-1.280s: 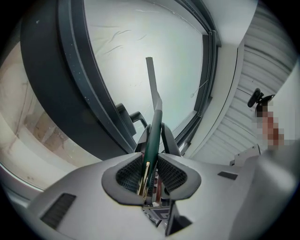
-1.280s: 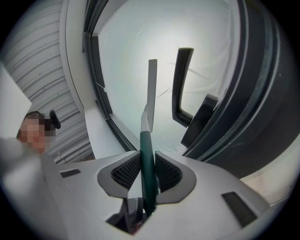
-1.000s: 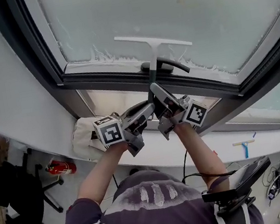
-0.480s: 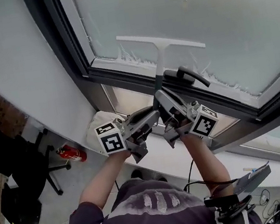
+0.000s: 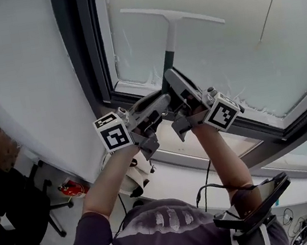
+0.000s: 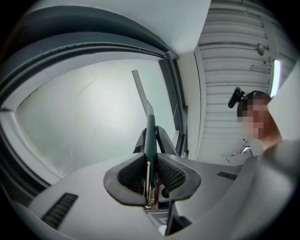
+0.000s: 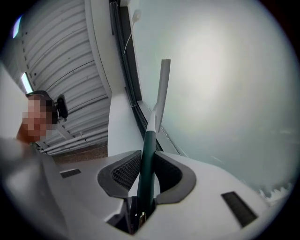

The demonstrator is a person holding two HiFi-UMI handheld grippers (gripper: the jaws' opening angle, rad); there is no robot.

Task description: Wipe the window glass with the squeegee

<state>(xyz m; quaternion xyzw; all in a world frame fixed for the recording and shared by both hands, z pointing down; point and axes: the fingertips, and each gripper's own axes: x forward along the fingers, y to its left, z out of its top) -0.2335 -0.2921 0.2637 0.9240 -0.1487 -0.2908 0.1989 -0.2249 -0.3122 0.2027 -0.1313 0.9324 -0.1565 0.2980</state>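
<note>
Nothing readable is spotted anywhere, no words, brands or numbers; only black-and-white square codes are seen on the centre-left marker cube [image 5: 114, 137] and the centre-right marker cube [image 5: 222, 114].

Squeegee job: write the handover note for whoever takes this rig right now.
Left tool: shut on the lower end of the squeegee handle.
Right tool: shut on the same dark green handle, just ahead of the left.
Squeegee: points up, its white blade crosswise against the window glass, high on the pane near the left window frame.
Done: cannot tell how much is wiped; the glass looks hazy all over.
Left: wipe the pane and clear the suds along its bottom edge.
</note>
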